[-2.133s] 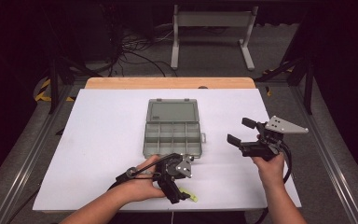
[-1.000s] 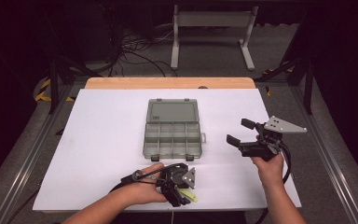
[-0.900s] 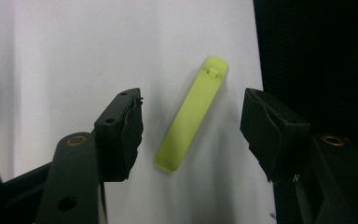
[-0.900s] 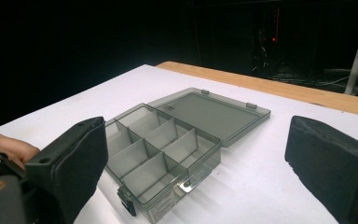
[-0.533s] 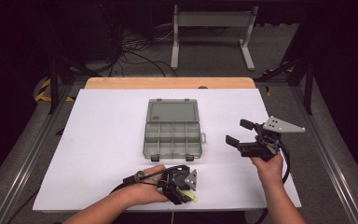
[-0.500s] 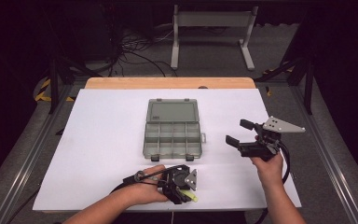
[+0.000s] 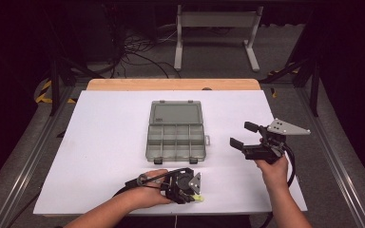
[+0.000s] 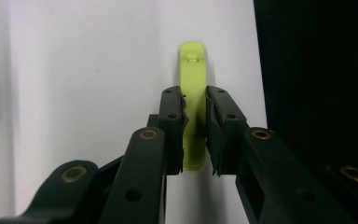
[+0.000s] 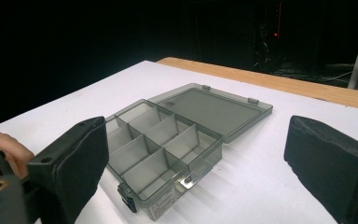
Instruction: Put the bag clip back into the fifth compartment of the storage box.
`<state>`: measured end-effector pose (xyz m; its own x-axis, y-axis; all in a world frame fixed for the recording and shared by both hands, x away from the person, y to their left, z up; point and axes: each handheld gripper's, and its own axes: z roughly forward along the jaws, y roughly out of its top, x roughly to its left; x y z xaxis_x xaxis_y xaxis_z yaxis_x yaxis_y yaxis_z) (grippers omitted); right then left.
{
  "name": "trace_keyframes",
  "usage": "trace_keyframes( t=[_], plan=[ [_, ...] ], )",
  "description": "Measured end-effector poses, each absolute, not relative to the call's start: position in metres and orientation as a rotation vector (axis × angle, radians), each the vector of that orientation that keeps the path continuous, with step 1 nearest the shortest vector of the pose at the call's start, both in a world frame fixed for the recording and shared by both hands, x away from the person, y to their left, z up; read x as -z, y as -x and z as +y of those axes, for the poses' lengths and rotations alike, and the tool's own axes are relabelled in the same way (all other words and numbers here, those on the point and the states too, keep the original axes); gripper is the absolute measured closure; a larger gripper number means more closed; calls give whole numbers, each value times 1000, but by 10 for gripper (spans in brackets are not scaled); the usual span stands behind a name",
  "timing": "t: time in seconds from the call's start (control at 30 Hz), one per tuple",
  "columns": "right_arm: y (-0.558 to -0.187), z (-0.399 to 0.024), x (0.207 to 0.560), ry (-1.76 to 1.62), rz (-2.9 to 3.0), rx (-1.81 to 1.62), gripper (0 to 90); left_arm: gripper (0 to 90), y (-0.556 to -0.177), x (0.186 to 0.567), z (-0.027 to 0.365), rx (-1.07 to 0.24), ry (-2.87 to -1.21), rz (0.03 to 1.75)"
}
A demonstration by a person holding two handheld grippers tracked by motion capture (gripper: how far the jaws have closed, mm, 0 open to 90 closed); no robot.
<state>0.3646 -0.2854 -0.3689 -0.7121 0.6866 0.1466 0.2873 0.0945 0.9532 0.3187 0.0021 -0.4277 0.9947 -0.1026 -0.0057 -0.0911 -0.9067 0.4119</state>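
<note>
We close our left gripper (image 8: 195, 126) on a flat lime-green plastic strip (image 8: 193, 84) lying on the white tabletop (image 7: 104, 142).

Its jaws have just been closing and now flank the strip's near half, centre frame, pads touching it. At right our right gripper (image 7: 244, 134) hangs wide open, holding nothing, beside the open smoky-grey compartment box (image 7: 176, 130) at centre.

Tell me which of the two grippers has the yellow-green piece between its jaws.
The left gripper, near the table's front edge: the yellow-green piece lies between its nearly closed jaws, which have just been closing. The right gripper is open, with nothing between its jaws.
</note>
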Motion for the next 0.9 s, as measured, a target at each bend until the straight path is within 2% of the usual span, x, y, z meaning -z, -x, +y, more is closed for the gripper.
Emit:
trace_keyframes(
  t=[0.27, 0.9],
  plan=[
    [-365, -285, 370, -965, 2048, -1650, 69, 777, -318, 412, 7, -1, -2702, -146],
    [-366, -284, 371, -966, 2046, -1634, 71, 777, -323, 384, 26, -57, -2637, -28]
  ],
)
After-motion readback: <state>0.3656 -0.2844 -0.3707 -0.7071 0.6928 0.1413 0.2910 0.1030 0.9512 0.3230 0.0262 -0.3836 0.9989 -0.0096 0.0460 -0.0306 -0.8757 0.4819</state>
